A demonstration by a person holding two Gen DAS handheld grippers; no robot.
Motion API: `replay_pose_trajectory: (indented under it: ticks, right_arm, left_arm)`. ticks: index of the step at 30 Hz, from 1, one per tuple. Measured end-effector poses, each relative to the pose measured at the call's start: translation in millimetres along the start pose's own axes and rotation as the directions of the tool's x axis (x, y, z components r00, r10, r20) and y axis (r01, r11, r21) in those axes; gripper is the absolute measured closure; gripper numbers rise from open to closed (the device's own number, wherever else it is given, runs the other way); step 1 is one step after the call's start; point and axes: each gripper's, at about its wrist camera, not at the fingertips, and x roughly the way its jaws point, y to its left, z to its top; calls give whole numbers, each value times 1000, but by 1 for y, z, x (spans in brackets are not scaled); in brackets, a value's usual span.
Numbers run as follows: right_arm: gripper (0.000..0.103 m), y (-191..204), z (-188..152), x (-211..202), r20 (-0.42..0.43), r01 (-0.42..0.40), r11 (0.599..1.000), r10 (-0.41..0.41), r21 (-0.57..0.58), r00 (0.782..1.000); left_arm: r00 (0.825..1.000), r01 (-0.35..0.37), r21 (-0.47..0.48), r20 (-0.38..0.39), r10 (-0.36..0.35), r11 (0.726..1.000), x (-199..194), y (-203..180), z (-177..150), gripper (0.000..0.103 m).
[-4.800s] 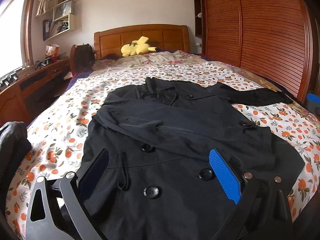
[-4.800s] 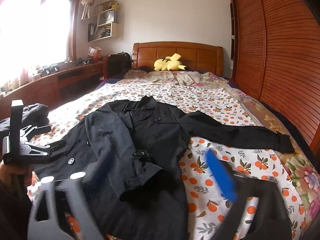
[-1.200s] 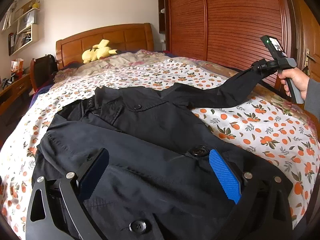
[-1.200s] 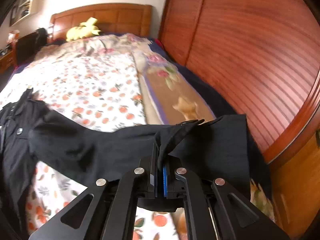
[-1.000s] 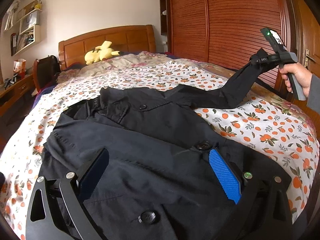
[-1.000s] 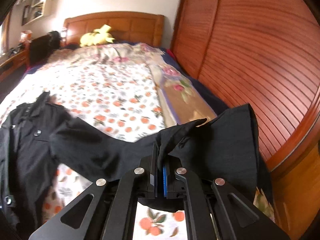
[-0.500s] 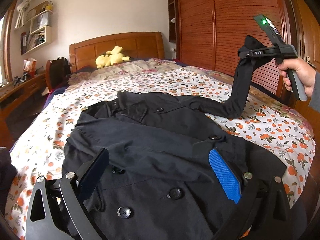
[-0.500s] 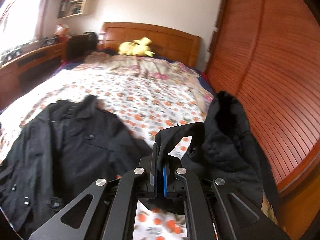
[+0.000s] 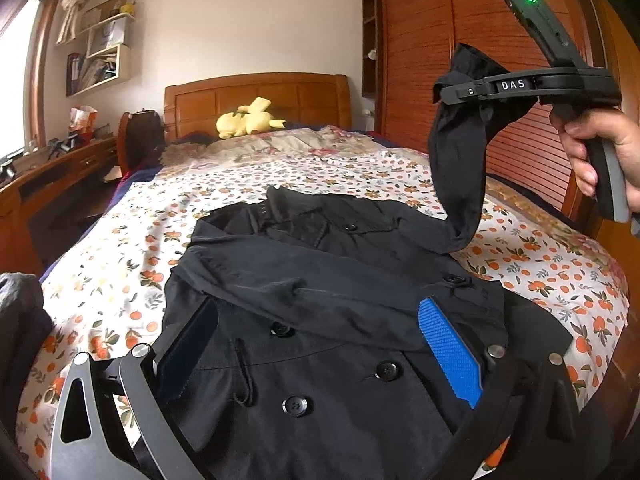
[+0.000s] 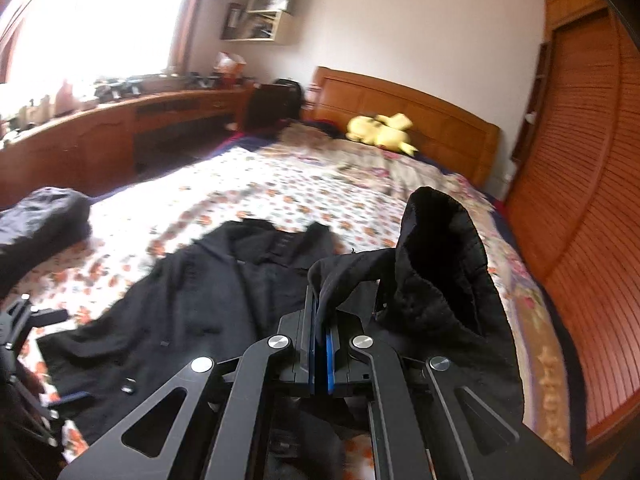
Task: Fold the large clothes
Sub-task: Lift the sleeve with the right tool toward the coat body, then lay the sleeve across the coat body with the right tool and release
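Between the right hand-held gripper (image 10: 320, 320) pads, coat sleeve (image 10: 436, 264) seemingly pinched.

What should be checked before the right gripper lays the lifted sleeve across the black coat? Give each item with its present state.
1. Right gripper clamped on the sleeve: ok, cuff fabric is pinched between shut jaws.
2. Sleeve lifted off the bedspread: ok near the cuff; it hangs down to the shoulder.
3. Other sleeve already folded across the coat front: ok.
4. Left gripper out of the landing zone: not ok, its open jaws hover over the coat's front.
5. Coat lying flat: cannot tell, the near hem is hidden behind the left gripper.
6. Dark bundle clear of the coat: ok, it lies apart.
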Motion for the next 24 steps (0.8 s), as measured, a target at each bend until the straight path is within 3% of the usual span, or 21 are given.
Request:
replay_pose_trajectory:
  ticks: [6,17,19,22,23,24]
  right_arm:
    - [100,48,-1,-3,-4,-89,995,89,-37,996]
    - [95,91,-36,12,-59,-195,981,193,-23,979]
    - [83,100,-41,13,-60,-210,977,208,-29,976]
    - [47,111,-45,10,-50,-240,970,238,-28,970]
    - [26,114,-45,8,-42,-247,968,246,-30,968]
    - [18,118,-45,5,-32,-254,967,253,-33,967]
  left_arm:
    - [999,-32,-43,17,33,999,-13,18,2,2]
    - [992,-109,-147,51,118,983,-30,65,4,2]
    - [990,-123,-155,52,133,980,-33,72,4,2]
    - [988,-134,-171,51,144,976,-36,81,5,2]
    - [988,-138,-175,50,149,975,-36,83,5,2]
    - [987,-142,-177,50,152,974,-37,85,6,2]
